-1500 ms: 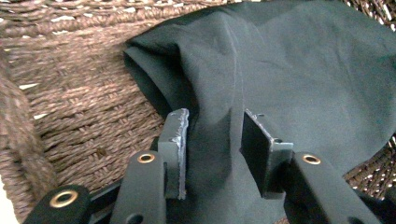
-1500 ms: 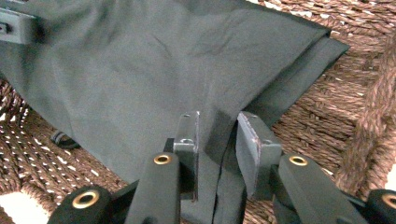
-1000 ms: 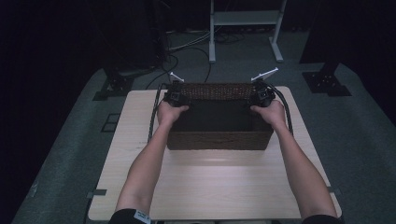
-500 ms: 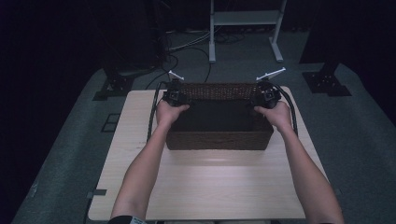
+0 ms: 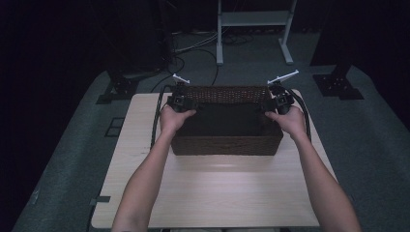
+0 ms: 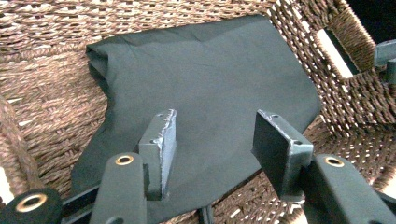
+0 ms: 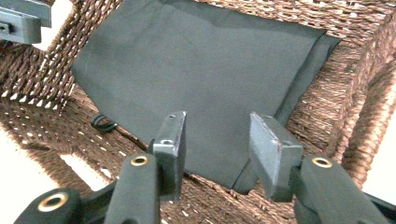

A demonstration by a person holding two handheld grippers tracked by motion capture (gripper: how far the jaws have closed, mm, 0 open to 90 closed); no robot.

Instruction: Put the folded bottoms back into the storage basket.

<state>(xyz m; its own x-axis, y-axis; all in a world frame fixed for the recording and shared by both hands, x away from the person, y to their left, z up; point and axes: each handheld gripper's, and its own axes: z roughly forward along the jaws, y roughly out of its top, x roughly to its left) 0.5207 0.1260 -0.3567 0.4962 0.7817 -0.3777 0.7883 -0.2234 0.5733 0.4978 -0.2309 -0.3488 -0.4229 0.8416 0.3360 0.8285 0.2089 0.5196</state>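
Folded dark cloth (image 6: 201, 88) flat on floor of wicker basket (image 5: 227, 144), long axis L–R. Left gripper (image 6: 212, 140) and right gripper (image 7: 217, 144): jaws spread, empty, at opposite ends above cloth, roughly equidistant. Approach: down and inward.

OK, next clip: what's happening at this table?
A person holds a tool in each hand over a wicker basket on a wooden table. The left tool and right tool both hang open above a folded dark cloth lying on the basket's floor, one at each end. Neither grips the cloth.
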